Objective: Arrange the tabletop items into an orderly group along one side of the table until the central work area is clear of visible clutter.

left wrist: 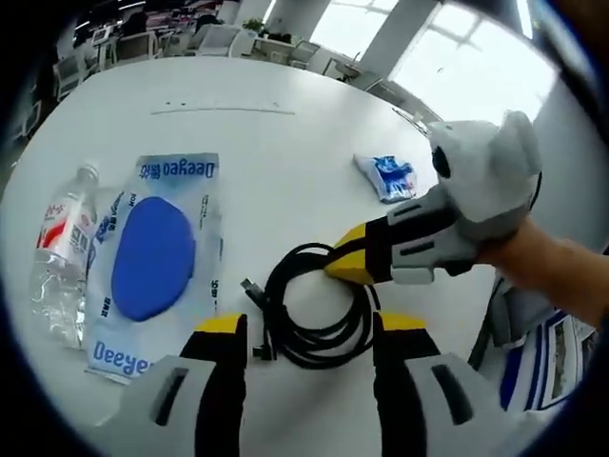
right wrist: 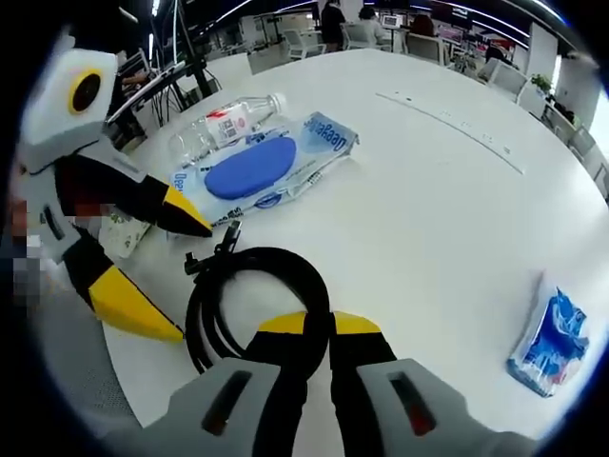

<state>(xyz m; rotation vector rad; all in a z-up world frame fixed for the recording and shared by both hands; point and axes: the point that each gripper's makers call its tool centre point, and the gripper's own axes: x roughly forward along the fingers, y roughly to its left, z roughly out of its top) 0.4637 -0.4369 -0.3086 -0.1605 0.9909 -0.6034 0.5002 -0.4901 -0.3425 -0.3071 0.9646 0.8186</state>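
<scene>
Left gripper view: white table [left wrist: 285, 171] in an office; left jaws wide, right apparently pinching cable [left wrist: 319, 319].

Part of the black cable coil [right wrist: 249, 290] is covered by the closed yellow tips of the right gripper [right wrist: 318, 324], so the pinched stretch is hidden. In the left gripper view, the near arc of the coil is cut off behind the left gripper [left wrist: 304, 328]. A printed blue-and-white item [left wrist: 547, 357] beyond the right gripper is clipped by the edge and cannot be identified.
</scene>
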